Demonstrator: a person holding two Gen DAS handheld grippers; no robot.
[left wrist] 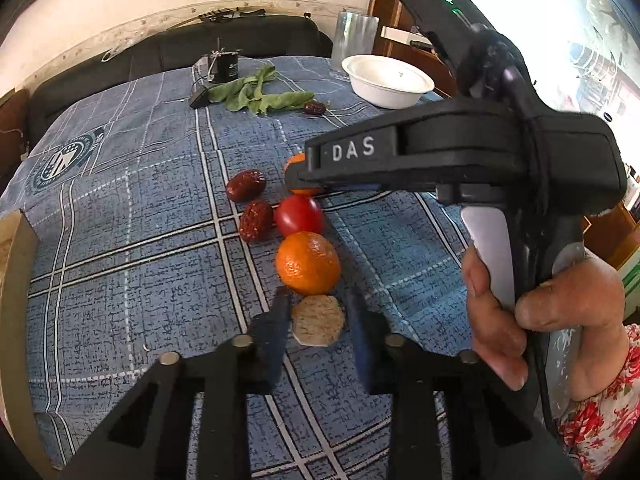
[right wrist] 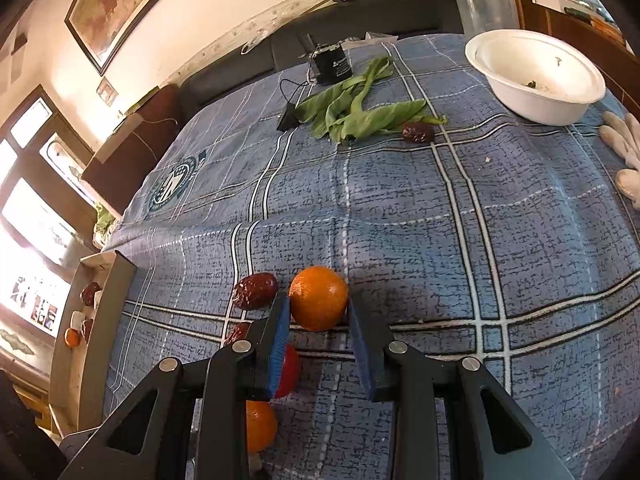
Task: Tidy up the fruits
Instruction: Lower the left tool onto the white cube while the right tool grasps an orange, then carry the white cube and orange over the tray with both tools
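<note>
On the blue plaid tablecloth (left wrist: 140, 240) lies a row of fruit: a walnut (left wrist: 318, 320), an orange (left wrist: 308, 263), a red tomato (left wrist: 299, 215), two red dates (left wrist: 245, 185) (left wrist: 255, 220) and a far orange (right wrist: 319, 297). My left gripper (left wrist: 318, 320) is open, its fingers on either side of the walnut. My right gripper (right wrist: 319, 312) is open with its fingers flanking the far orange; in the left wrist view its body (left wrist: 440, 160) hides most of that orange. The tomato (right wrist: 290, 372) and near orange (right wrist: 260, 424) show behind its left finger.
A white bowl (right wrist: 536, 72) stands at the back right, green leaves (right wrist: 360, 112) and a lone date (right wrist: 418, 132) mid-back, a black can (right wrist: 332, 64) behind. White gloves (right wrist: 624, 148) lie at the right edge. More fruit (right wrist: 86, 312) sits on a shelf left.
</note>
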